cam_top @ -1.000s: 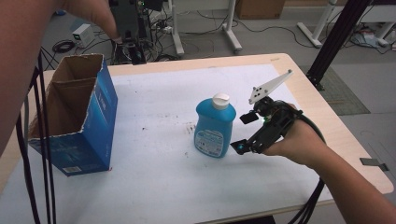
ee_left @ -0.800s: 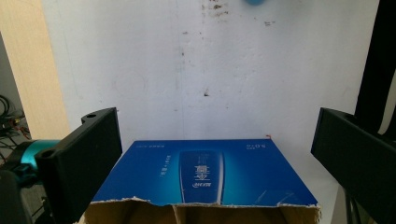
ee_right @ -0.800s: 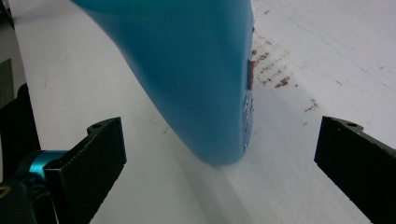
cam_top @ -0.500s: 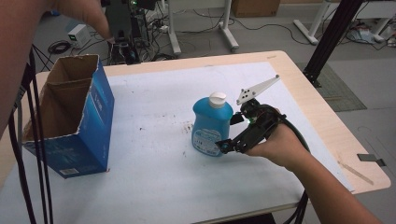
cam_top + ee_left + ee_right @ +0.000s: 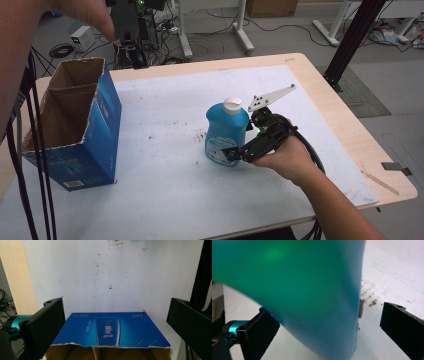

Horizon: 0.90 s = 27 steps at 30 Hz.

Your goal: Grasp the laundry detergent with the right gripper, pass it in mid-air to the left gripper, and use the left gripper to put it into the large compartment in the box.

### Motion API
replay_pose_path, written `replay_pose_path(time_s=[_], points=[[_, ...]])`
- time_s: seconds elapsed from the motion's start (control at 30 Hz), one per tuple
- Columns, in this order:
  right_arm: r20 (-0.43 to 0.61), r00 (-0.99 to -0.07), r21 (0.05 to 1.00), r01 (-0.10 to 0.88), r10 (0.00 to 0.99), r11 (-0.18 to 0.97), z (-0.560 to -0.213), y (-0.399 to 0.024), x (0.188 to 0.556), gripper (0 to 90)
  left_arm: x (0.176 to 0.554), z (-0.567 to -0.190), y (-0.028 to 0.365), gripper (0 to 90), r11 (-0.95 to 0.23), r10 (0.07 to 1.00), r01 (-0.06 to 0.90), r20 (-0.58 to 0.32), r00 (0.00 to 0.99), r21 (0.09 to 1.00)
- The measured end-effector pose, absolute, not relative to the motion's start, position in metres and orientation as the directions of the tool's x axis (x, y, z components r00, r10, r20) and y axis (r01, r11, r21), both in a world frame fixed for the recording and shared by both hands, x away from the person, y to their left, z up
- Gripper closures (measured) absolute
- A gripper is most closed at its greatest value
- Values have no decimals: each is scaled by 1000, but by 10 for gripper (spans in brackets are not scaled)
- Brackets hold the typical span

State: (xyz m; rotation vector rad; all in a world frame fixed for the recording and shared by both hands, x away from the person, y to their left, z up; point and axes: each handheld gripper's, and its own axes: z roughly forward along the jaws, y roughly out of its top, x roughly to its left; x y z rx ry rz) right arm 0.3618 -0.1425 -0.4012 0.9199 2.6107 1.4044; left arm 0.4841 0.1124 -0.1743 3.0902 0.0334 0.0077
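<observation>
The right tool [image 5: 239, 151] is wide open around the blue bottle [image 5: 225, 132], with one jaw on each side and a gap on the far side, so nothing is gripped yet. The bottle stands upright on the counter [image 5: 165, 110]. I judge the step is grasping; next the jaws must close. The left tool [image 5: 112, 322] hangs open and empty above the blue carton [image 5: 75, 130].

A white sheet [image 5: 165, 130] covers the wooden table [image 5: 345, 130]; cables [image 5: 210, 35] and stand legs [image 5: 240, 30] lie beyond.
</observation>
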Motion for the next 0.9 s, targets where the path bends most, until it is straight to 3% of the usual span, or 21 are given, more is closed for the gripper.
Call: replay_pose_path(time_s=[0.43,0.5,0.9], points=[[226,-819,806,462,527,371,-409,-138,362,64,483,-174,115,18,-999,25,25,8,1000,43],[218,-821,816,450,528,364,-409,-138,361,130,483,-174,115,18,-999,28,28,10,1000,46],[207,-823,838,428,529,338,-409,-139,359,172,483,-174,114,17,-999,25,25,8,1000,42]])
